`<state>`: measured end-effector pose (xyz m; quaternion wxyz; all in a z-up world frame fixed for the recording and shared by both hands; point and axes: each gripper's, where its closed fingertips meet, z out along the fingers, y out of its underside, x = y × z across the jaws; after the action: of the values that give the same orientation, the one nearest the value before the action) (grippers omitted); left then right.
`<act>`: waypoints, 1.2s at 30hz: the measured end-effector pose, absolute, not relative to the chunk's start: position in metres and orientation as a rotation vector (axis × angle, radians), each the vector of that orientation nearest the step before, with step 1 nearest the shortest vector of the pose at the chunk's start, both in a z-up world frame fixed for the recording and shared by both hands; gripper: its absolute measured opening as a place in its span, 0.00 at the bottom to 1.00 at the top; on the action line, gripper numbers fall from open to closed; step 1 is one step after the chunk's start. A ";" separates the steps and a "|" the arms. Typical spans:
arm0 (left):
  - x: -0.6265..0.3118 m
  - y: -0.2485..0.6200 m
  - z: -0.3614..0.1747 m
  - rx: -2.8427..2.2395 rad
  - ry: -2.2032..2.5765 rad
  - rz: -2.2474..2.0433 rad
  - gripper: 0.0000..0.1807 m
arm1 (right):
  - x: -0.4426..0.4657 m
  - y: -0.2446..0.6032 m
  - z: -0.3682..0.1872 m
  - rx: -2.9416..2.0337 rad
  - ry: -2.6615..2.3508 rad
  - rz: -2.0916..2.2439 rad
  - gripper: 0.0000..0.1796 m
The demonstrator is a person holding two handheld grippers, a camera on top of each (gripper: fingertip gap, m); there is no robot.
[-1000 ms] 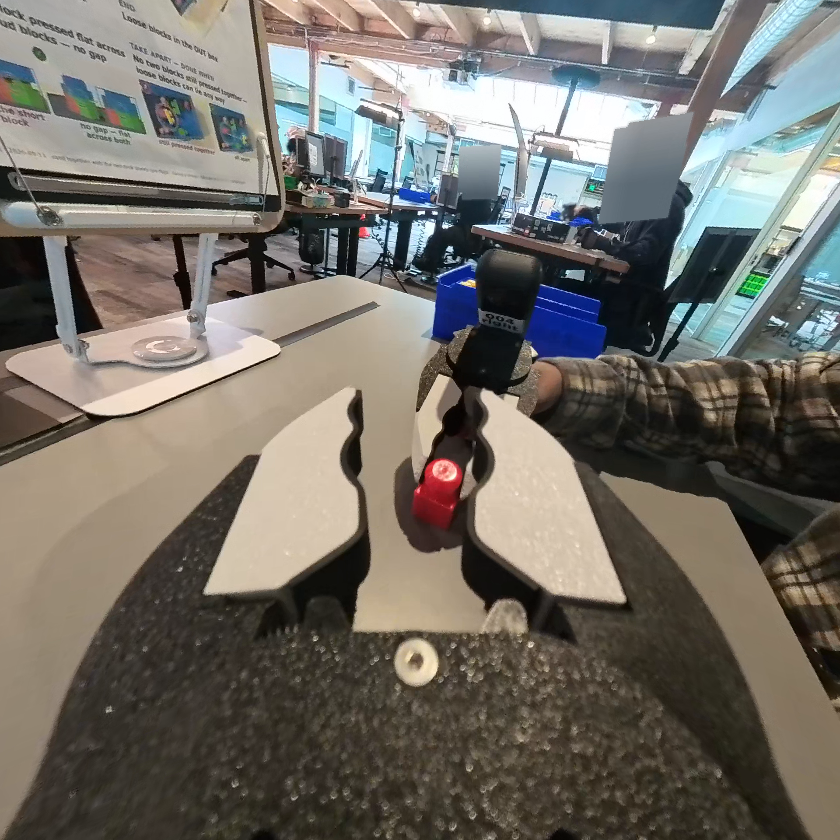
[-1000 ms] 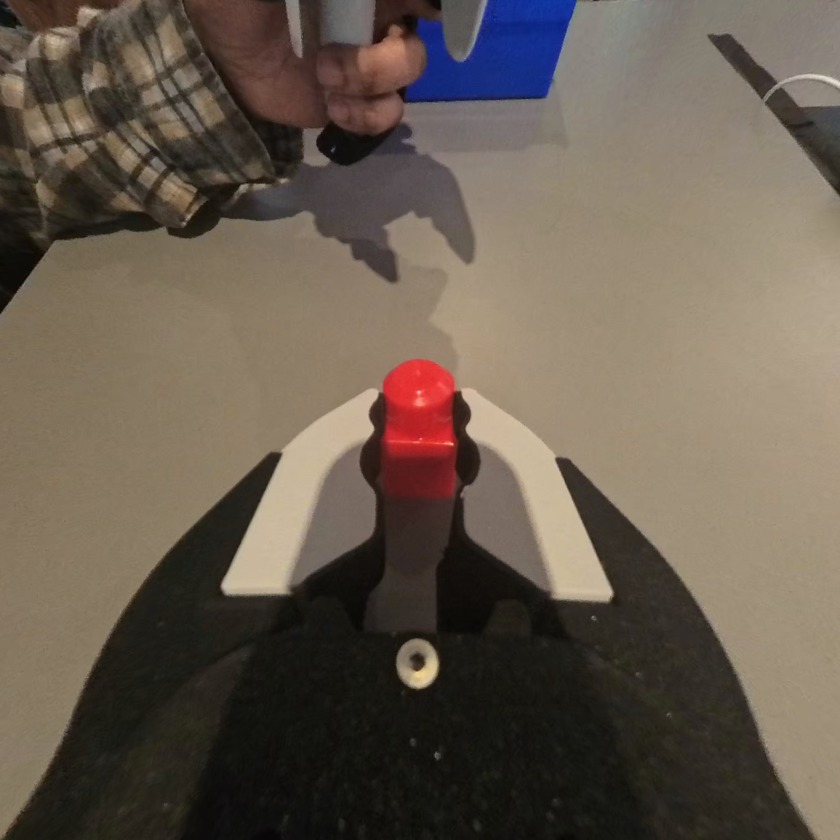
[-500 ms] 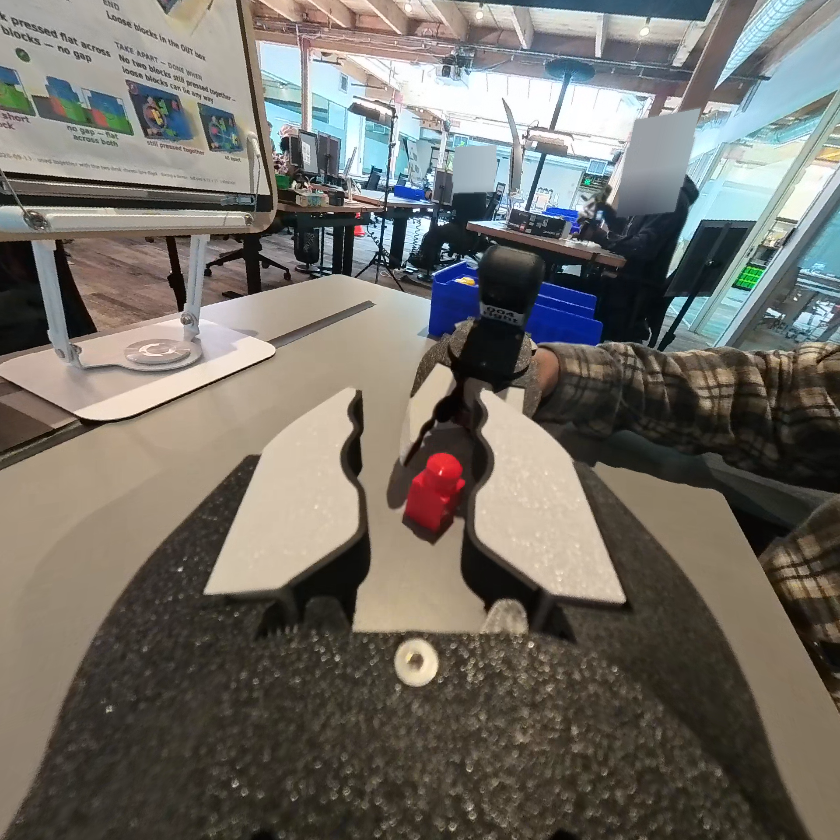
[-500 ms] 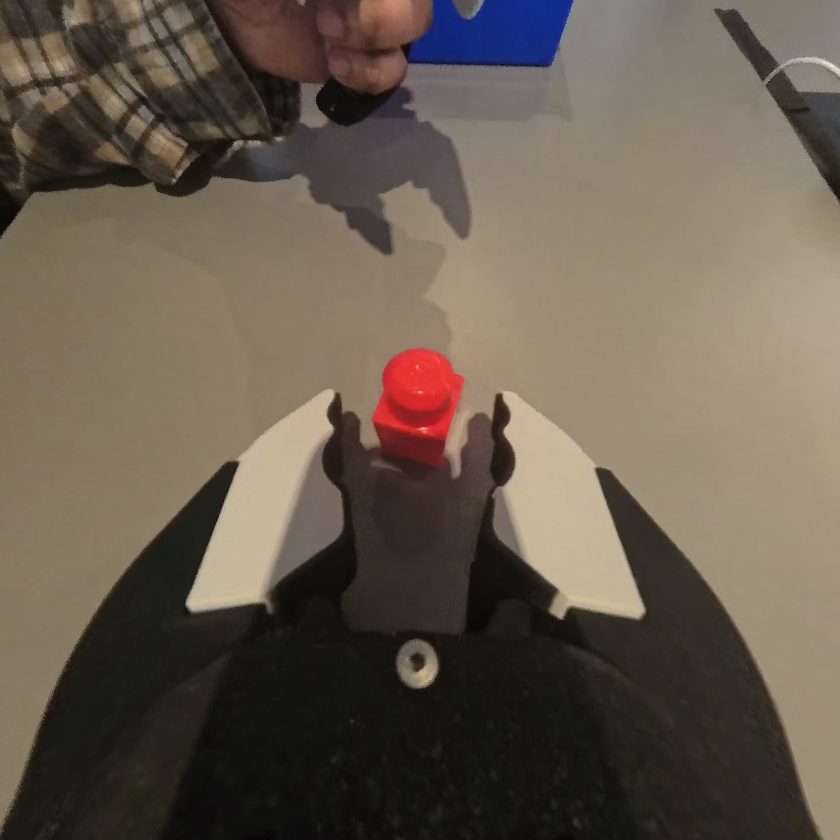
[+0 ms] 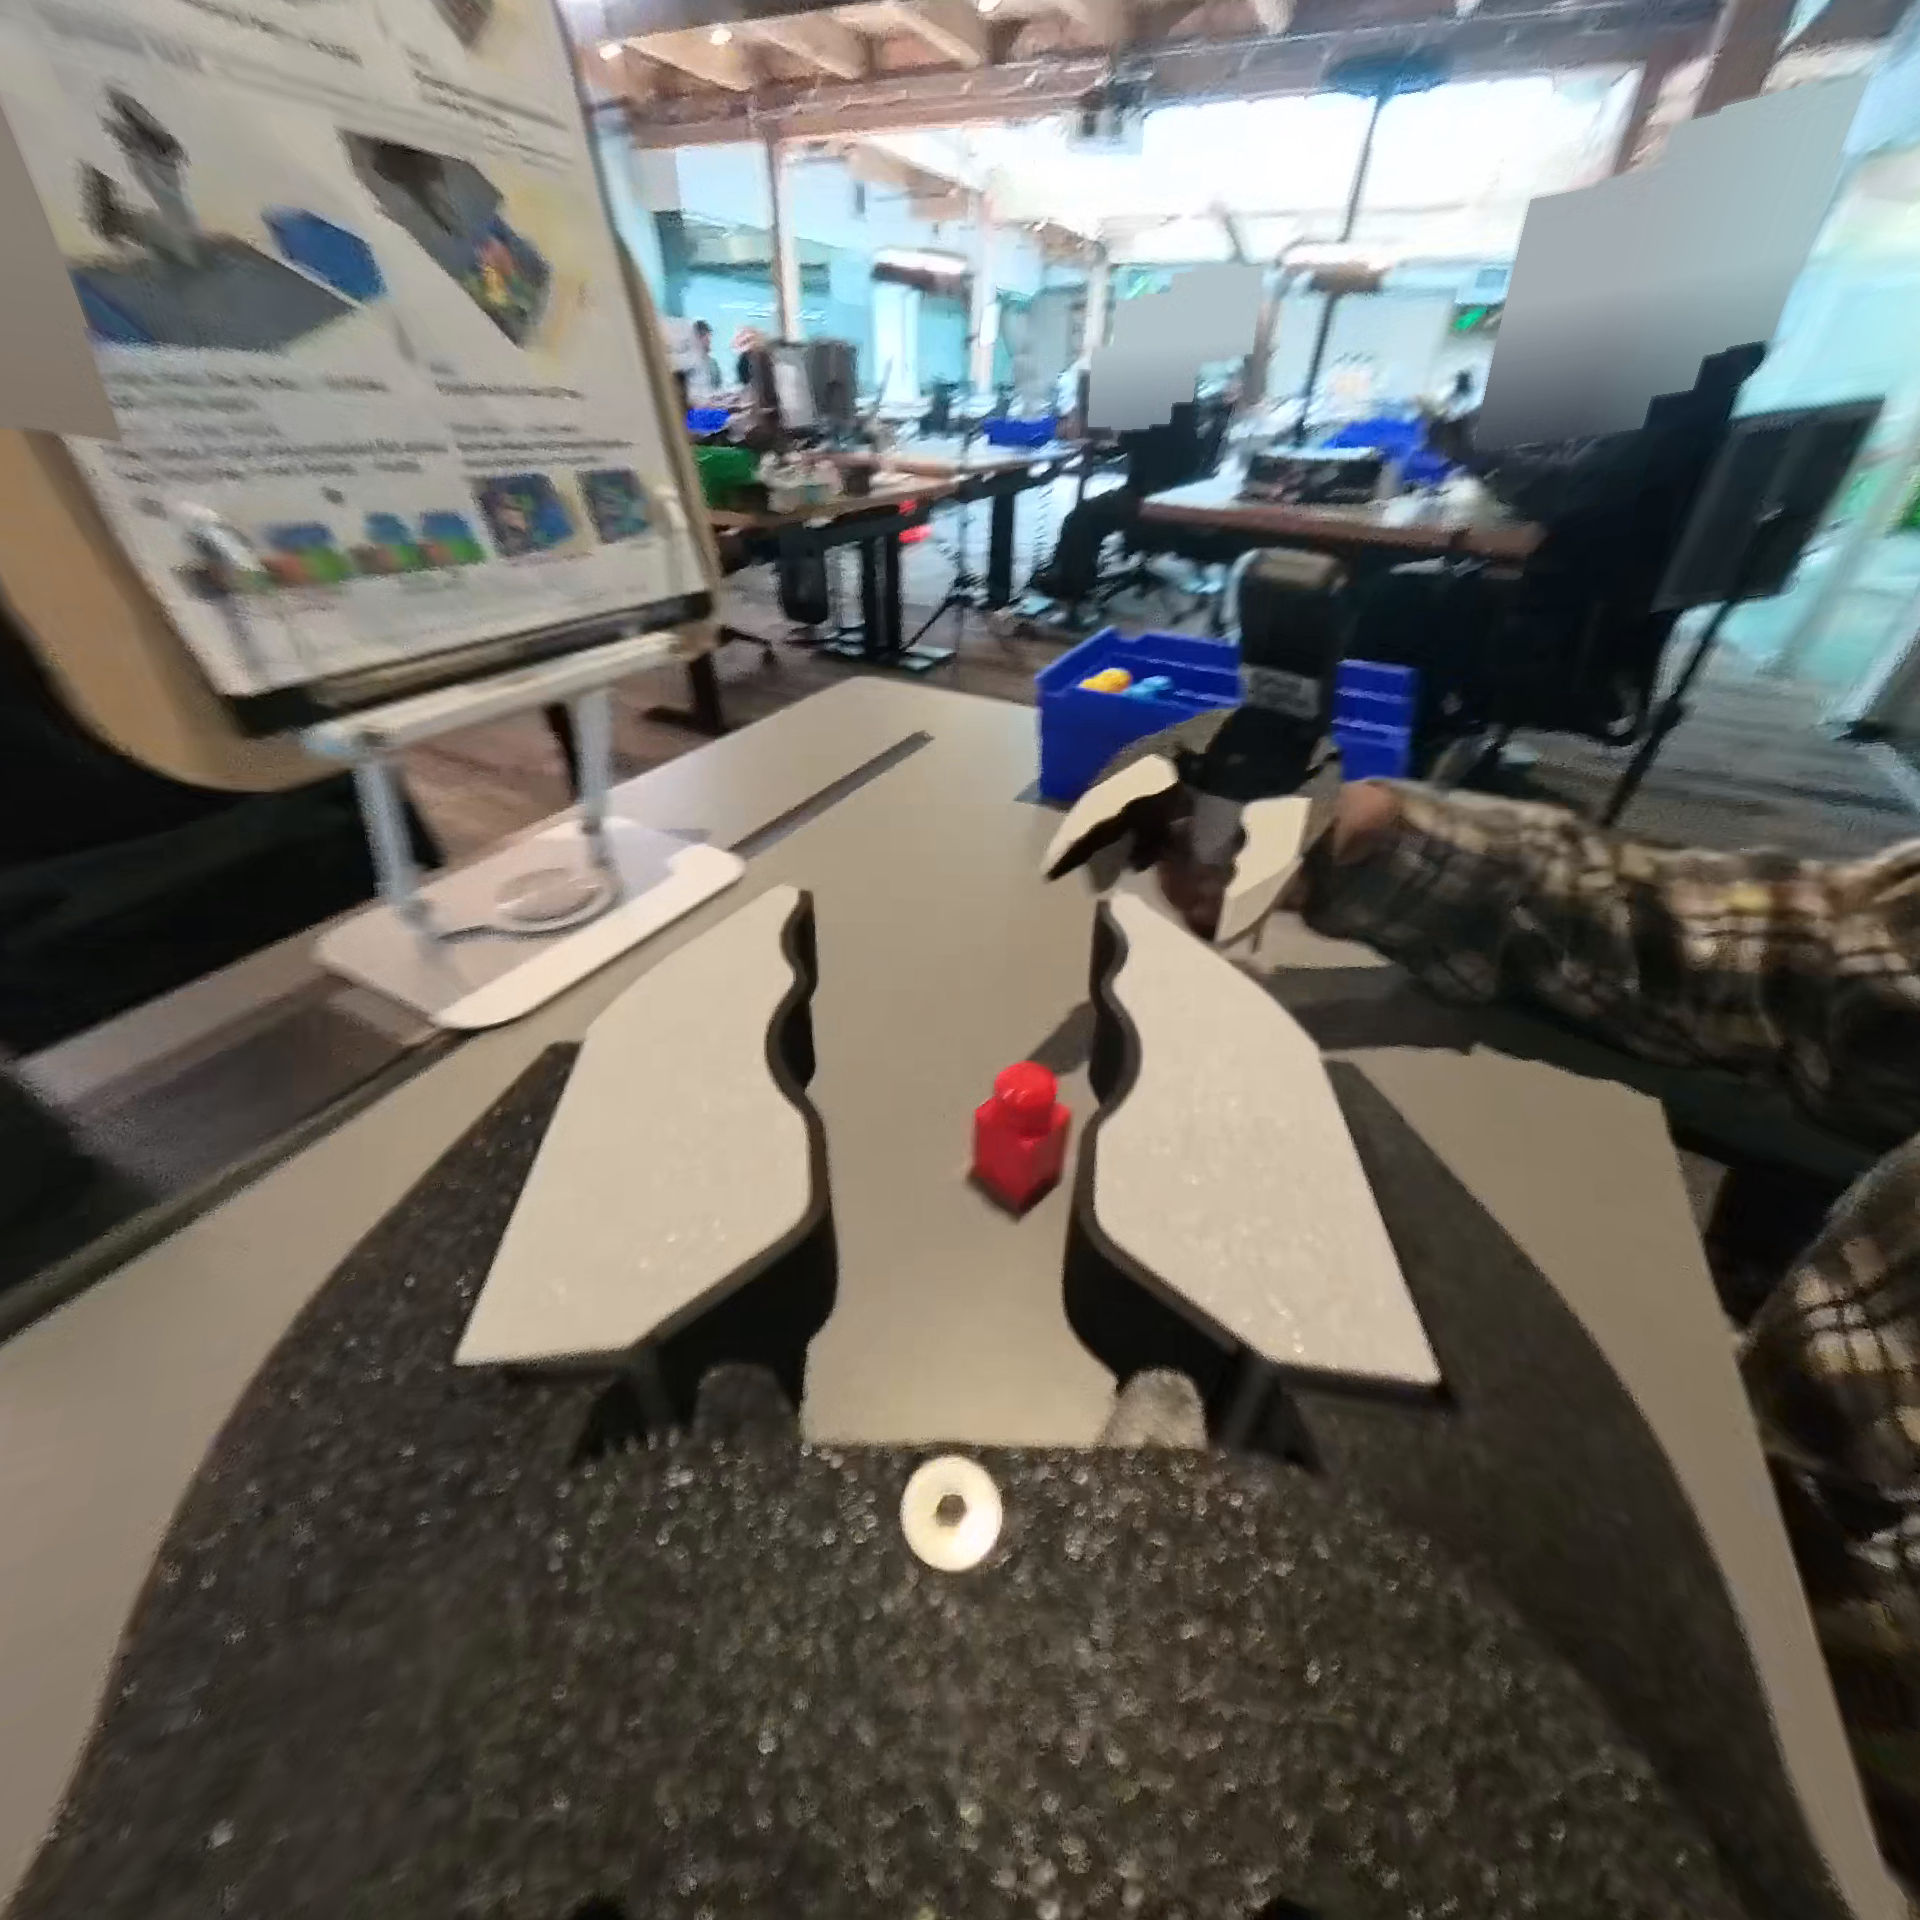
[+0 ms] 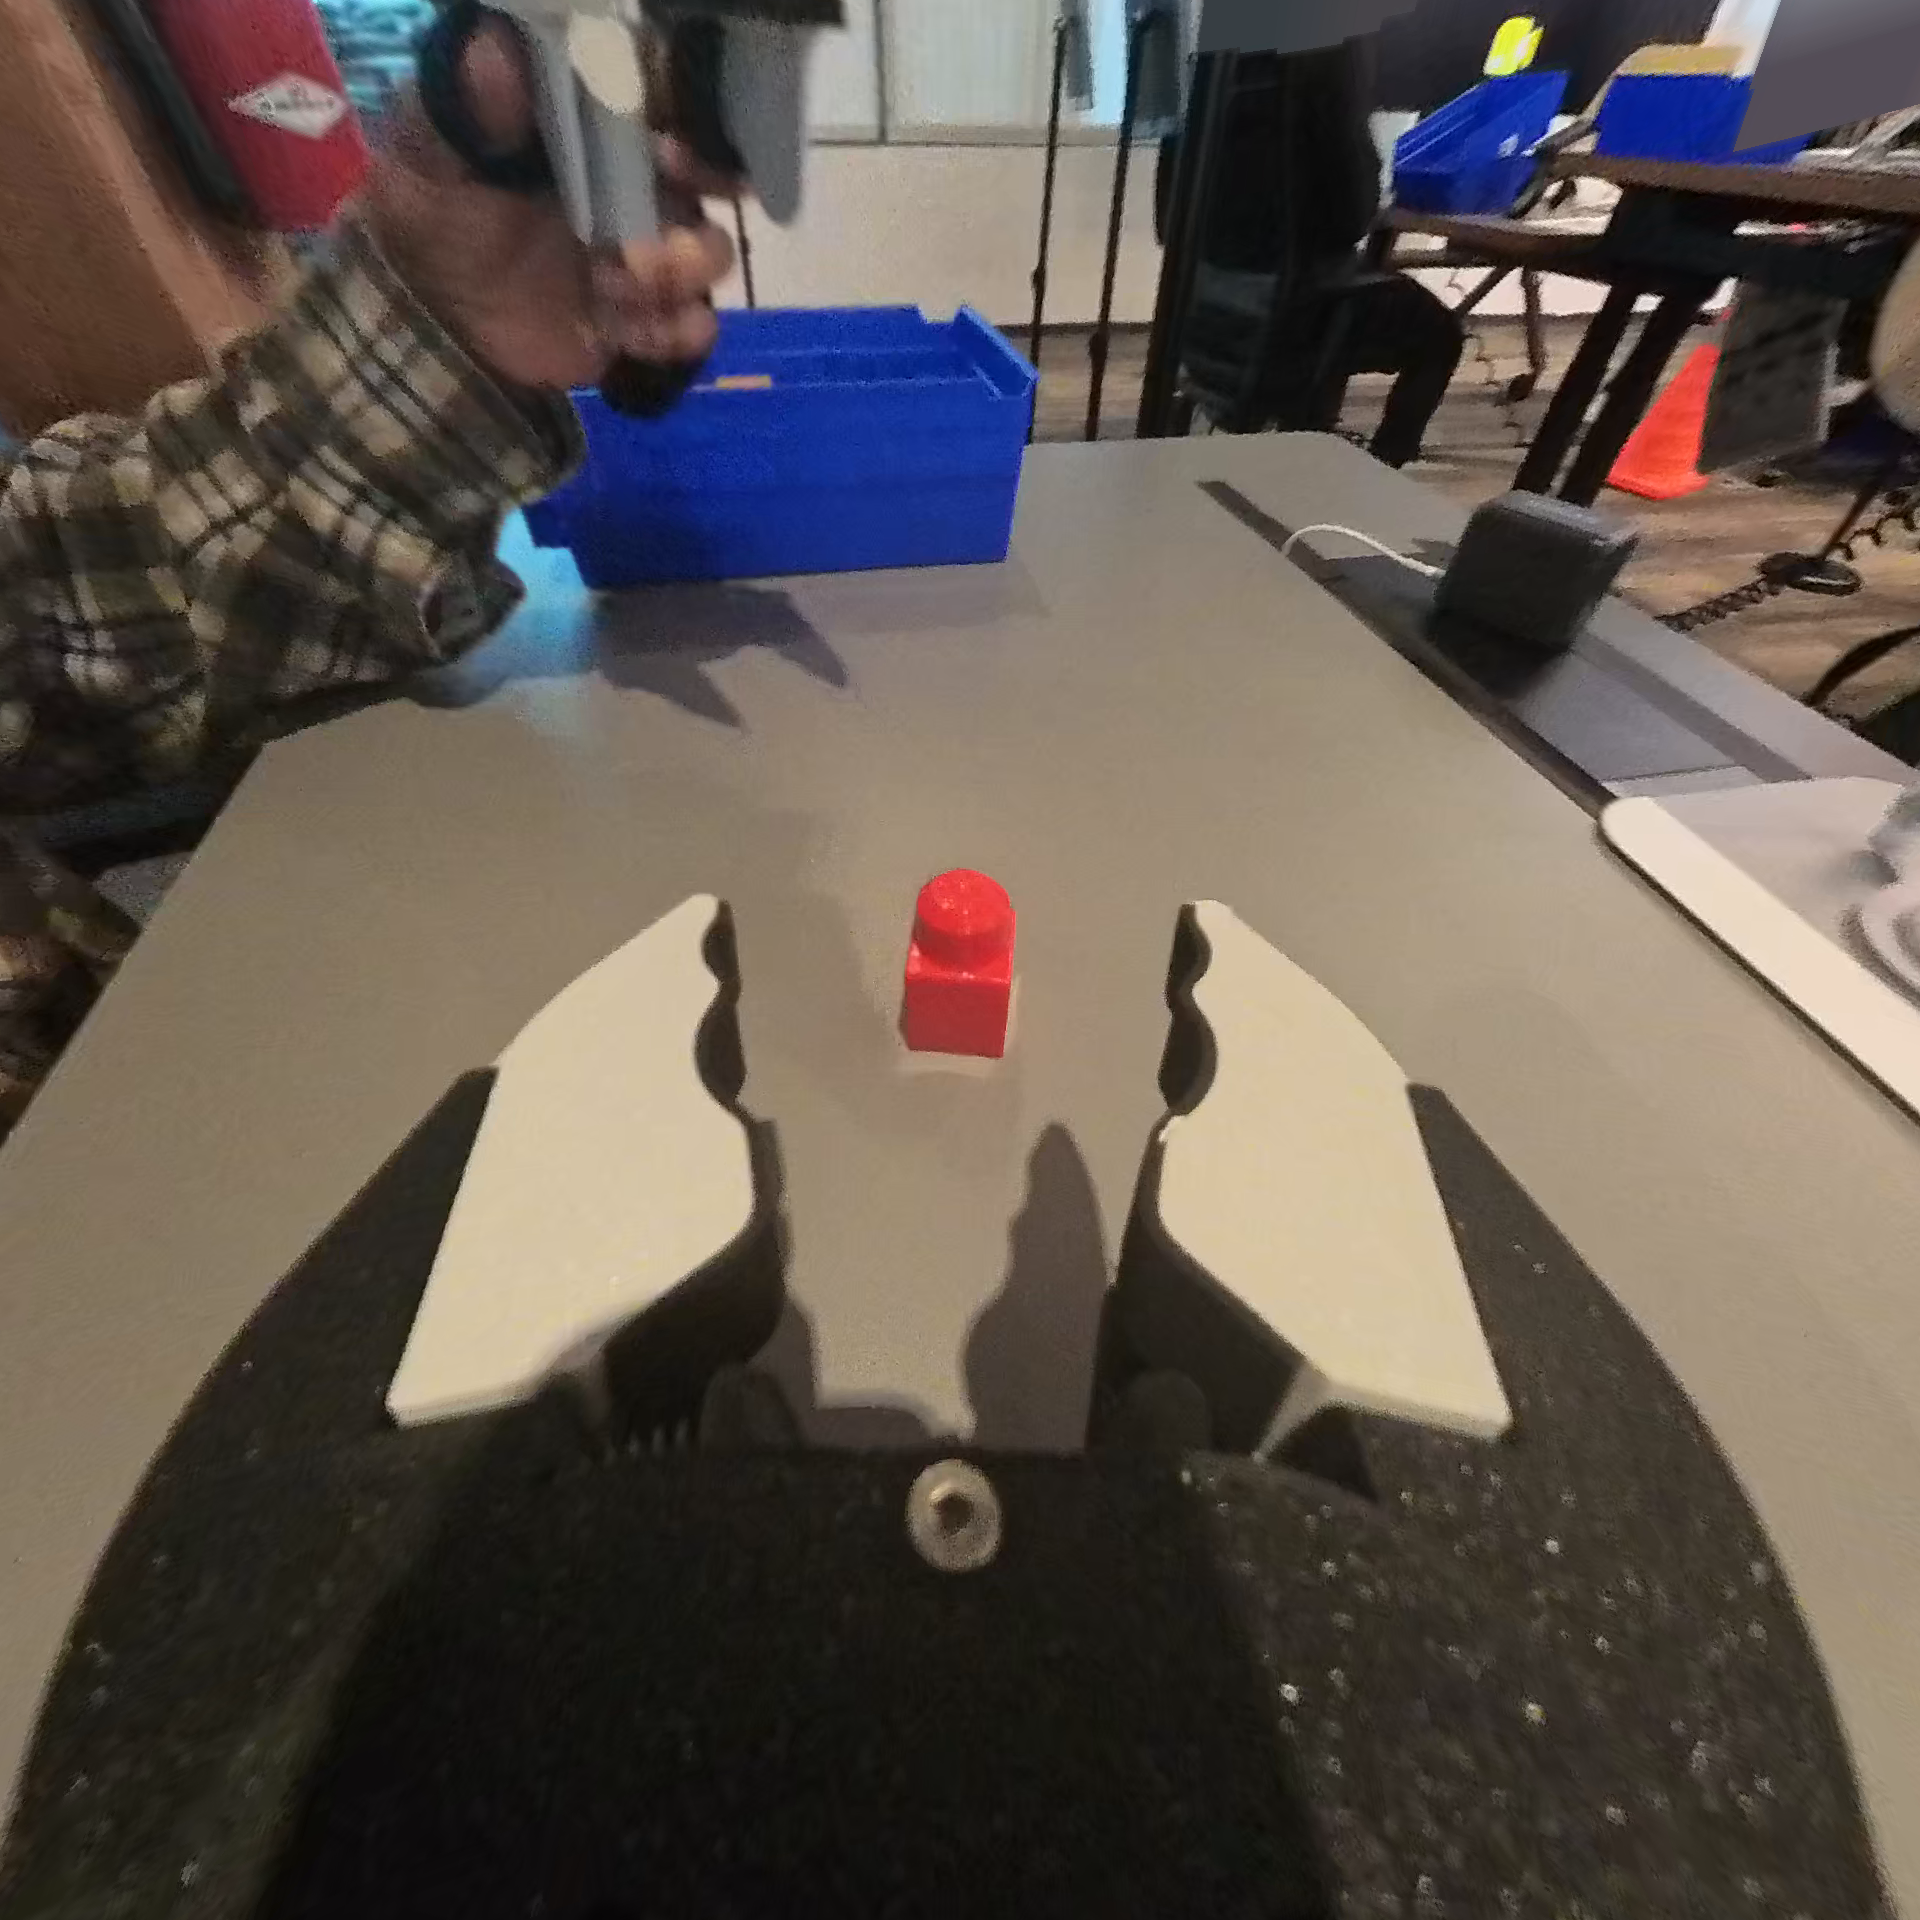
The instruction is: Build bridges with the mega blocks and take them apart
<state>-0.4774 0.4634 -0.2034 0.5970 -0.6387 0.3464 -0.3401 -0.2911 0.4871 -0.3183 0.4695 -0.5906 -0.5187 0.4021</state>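
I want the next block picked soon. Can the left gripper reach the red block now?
Probably yes: the left gripper is open, and the red block stands upright, alone on the table between its fingers.

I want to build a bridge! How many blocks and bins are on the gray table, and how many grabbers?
Red block: 1
Blue bin: 1, with some small blocks inside that are too blurry to count
Grabbers: 2, the left gripper and the right gripper, both with jaws open
Total: 4
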 end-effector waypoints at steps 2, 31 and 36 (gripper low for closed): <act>-0.518 0.454 -0.182 -1.514 0.784 -0.653 0.28 | -0.280 0.485 -0.314 -1.452 -1.235 0.972 0.44; -0.778 0.347 -0.333 -2.379 0.910 -0.214 0.25 | -0.290 0.463 -0.309 -1.559 -1.249 0.886 0.43; -0.795 0.352 -0.341 -2.517 1.160 -0.101 0.24 | -0.292 0.457 -0.311 -1.547 -1.248 0.905 0.43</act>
<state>-0.7946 0.3518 -0.3406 0.1832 -0.8922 0.4113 -0.0358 -0.2922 0.4571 -0.3109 0.4609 -0.6286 -0.5072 0.3676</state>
